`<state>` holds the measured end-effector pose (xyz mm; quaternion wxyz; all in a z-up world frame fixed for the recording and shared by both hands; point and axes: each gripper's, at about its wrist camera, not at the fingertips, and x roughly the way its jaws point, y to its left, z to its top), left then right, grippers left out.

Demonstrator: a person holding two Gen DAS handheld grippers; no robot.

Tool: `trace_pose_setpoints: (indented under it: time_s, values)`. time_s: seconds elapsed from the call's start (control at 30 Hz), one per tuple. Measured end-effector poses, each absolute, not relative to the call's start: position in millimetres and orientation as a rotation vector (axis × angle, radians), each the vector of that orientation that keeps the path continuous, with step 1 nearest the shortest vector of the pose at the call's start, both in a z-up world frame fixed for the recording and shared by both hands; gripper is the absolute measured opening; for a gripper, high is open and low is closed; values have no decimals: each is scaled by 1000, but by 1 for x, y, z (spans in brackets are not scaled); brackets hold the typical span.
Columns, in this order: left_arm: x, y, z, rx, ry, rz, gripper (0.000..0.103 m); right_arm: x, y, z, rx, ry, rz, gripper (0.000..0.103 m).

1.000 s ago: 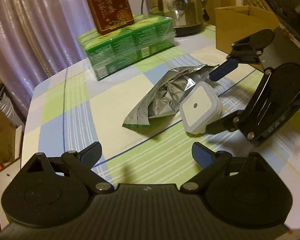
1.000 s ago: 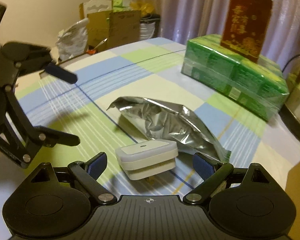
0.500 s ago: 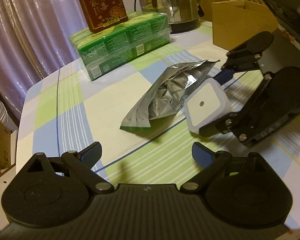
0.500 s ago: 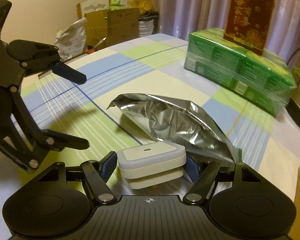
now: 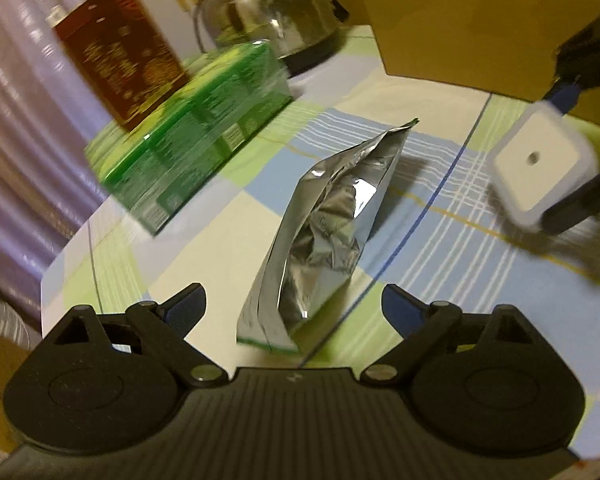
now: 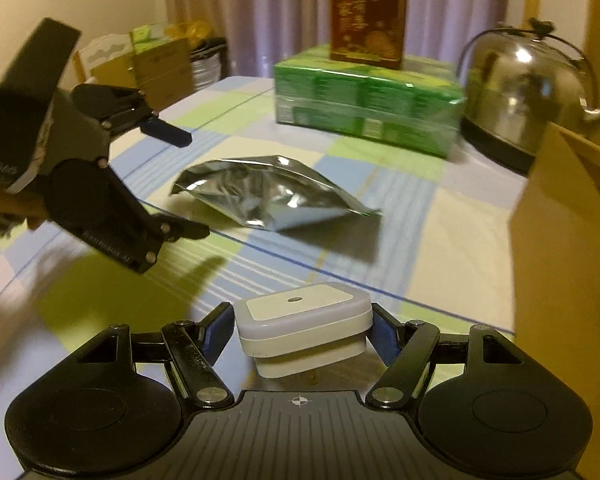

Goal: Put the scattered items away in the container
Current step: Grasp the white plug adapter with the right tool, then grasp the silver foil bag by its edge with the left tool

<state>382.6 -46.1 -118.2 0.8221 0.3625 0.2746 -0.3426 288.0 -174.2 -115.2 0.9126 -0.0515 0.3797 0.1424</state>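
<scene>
Left wrist view: the left gripper (image 5: 292, 304) is standing with its blue-tipped fingers spread wide and holding nothing, pointing at the crumpled silver foil pouch (image 5: 332, 236), which is lying flat on the checked blue, green and cream tablecloth (image 5: 440, 216). The pouch's green-edged near end is sitting between the fingertips, and its long axis is running away from the gripper and slightly rightward, so the fingers are straddling its narrow width. At the right edge the right gripper (image 5: 568, 152) is carrying the white square plug-in night light (image 5: 540, 168) clear of the cloth, with the brown cardboard box (image 5: 480, 24), judged to be the container, just behind it. Right wrist view: the right gripper (image 6: 300, 330) is pressing both pads against the night light (image 6: 304, 324), which is riding level above the table. The box wall (image 6: 568, 248) is rising close on the right, so the box is lying to the right of the load. This view is showing the pouch (image 6: 272, 200) broadside, and the left gripper (image 6: 176, 184) beside the pouch's left end and nearer to it than the right gripper. It is not showing the box opening. The left view is hiding the plug prong under the light.
</scene>
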Motion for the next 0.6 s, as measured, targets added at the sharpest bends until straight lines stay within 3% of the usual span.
trace_pose_setpoints:
  time_s: [0.2,0.3,0.47,0.53,0.6]
  values:
    - [392,-75,-127,851,596,-802,91,275,-188,-118,-47,793,247,69]
    - [400,-86,-134,884,639,-822,84,273,-190,-119,-33,790,241,69]
    - [408,-90,-138,890,701,-791,57,275,-195,-121,-14,785,230,69]
    - [405,-87,-134,879,707,-762,39,276,-197,-121,-8,784,223,69]
    - [403,-83,-126,836,739,-734,33,276,-199,-121,-3,785,218,69]
